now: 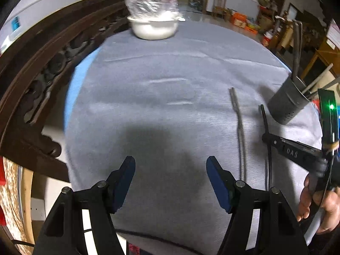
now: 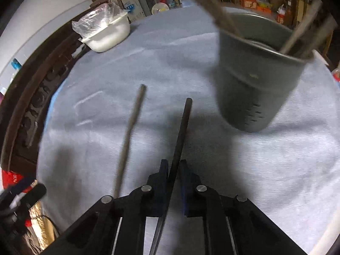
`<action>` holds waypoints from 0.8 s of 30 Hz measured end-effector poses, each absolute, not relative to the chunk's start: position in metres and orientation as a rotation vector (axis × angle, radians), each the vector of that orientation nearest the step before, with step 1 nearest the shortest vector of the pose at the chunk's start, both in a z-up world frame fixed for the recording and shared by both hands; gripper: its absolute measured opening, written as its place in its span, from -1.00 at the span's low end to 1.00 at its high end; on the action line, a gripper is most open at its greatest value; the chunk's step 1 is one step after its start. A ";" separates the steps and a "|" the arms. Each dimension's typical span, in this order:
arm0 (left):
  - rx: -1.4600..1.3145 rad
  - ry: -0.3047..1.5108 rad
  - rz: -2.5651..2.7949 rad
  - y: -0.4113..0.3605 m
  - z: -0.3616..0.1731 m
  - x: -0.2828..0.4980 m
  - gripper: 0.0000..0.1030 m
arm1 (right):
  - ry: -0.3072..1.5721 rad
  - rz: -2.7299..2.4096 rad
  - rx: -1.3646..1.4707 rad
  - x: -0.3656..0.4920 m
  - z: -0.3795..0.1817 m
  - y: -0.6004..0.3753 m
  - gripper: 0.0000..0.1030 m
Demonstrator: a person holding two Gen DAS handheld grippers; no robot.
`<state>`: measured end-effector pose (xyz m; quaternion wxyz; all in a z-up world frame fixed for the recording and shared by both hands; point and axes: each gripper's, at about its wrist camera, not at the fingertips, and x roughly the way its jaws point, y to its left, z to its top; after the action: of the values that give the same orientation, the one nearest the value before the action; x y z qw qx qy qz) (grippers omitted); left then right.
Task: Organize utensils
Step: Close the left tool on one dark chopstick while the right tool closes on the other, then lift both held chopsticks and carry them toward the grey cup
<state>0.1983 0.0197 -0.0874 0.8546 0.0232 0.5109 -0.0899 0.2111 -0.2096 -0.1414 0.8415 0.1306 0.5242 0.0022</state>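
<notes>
My right gripper is shut on a black chopstick and holds it above the grey cloth, its tip pointing away, left of a dark grey utensil holder. The holder stands upright with several utensils in it. A grey chopstick lies on the cloth to the left of the held one. In the left wrist view, my left gripper is open and empty over the cloth. The grey chopstick, the black chopstick, the right gripper and the holder show at the right.
A white bowl with a clear plastic bag in it stands at the far side of the table; it also shows in the right wrist view. A dark carved wooden backrest runs along the left edge.
</notes>
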 end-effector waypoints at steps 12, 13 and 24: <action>0.053 1.227 -0.381 -0.055 -0.114 0.241 0.04 | 1.108 0.058 0.410 0.195 -0.145 -0.256 -0.80; 0.049 1.243 -0.386 -0.057 -0.117 0.244 -0.04 | 1.103 0.065 0.411 0.194 -0.146 -0.256 -0.80; -0.009 1.308 -0.491 -0.081 -0.147 0.261 -0.82 | 1.079 0.106 0.462 0.183 -0.148 -0.266 -0.80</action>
<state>0.2614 -0.0813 -0.1474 0.7658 -0.0043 0.6021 -0.2259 0.1833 -0.2655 -0.1484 0.8312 0.2179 0.5090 0.0498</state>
